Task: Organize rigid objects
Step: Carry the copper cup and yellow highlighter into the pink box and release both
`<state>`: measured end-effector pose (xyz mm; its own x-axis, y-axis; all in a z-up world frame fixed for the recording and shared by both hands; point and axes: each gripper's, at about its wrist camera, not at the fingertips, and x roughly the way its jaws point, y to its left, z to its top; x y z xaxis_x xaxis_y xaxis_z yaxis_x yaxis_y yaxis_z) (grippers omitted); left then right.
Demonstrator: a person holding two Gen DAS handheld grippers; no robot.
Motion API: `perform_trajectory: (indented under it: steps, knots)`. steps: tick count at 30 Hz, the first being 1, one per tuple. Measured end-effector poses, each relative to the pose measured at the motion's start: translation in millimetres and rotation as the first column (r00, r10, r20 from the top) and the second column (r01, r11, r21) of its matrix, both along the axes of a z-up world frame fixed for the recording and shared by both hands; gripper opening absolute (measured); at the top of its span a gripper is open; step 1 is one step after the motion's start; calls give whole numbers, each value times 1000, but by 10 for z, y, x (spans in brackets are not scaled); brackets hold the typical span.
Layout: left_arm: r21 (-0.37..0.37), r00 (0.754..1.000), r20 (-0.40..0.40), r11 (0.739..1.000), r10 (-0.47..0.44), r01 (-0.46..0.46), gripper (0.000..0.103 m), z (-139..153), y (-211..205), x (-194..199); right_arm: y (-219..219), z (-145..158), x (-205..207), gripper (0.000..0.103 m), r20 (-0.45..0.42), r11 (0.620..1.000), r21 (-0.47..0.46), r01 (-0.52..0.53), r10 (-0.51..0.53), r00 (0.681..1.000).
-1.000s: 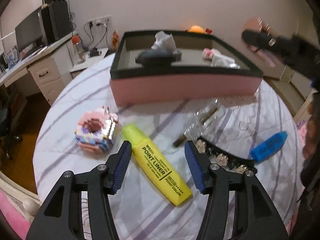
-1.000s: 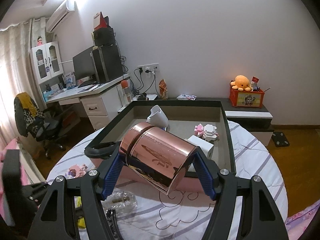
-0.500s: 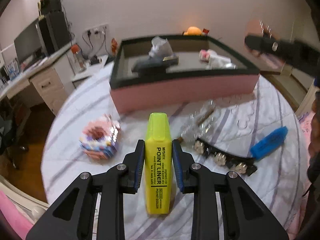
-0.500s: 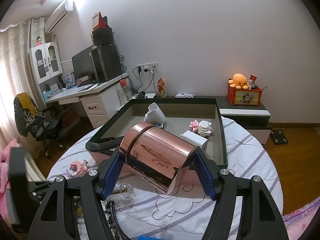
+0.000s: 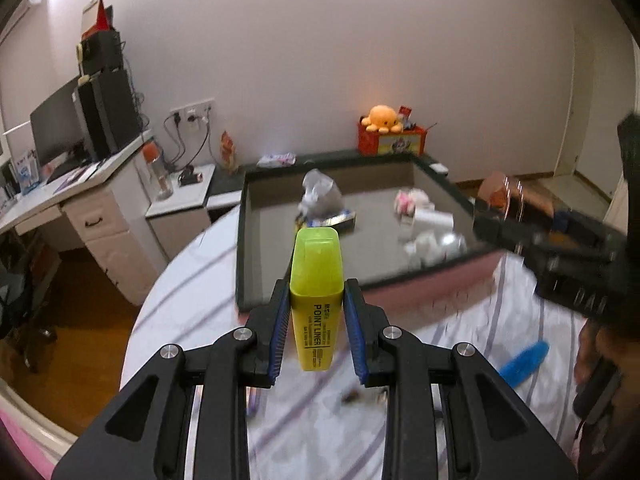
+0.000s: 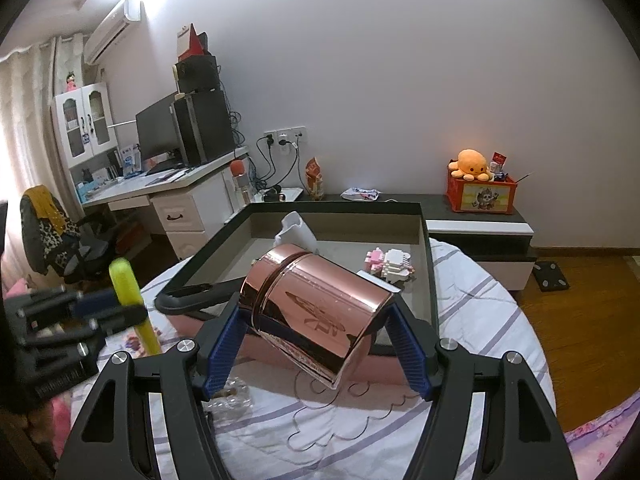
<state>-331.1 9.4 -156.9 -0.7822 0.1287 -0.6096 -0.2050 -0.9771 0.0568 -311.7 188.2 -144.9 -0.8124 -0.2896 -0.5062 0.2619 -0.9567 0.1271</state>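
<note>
The left gripper clamps a yellow highlighter, raised above the table. The right gripper grips a tilted copper tin before the tray.

Yellow highlighter, "POINT LINER" on barrel, cap forward, clamped in left tool, off the desk. Rose-gold metal canister, tilted on its side, clamped in right tool, before the pink-sided tray.

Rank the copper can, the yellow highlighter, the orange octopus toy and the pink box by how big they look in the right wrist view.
1. pink box
2. copper can, though it is held close to the camera, which enlarges it
3. yellow highlighter
4. orange octopus toy
The last two look close; the toy is far away, so that order is unsure.
</note>
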Motion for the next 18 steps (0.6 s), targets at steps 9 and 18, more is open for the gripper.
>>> perform_trajectory:
  steps: [9, 18]
  knots:
    - [6, 994, 25, 995, -104, 104, 27, 9, 347, -584, -43, -186, -424, 70, 64, 999, 49, 11, -14, 998]
    - [-3, 993, 48, 994, -110, 110, 27, -173, 454, -861, 1, -399, -720, 70, 127, 997, 68, 25, -33, 991]
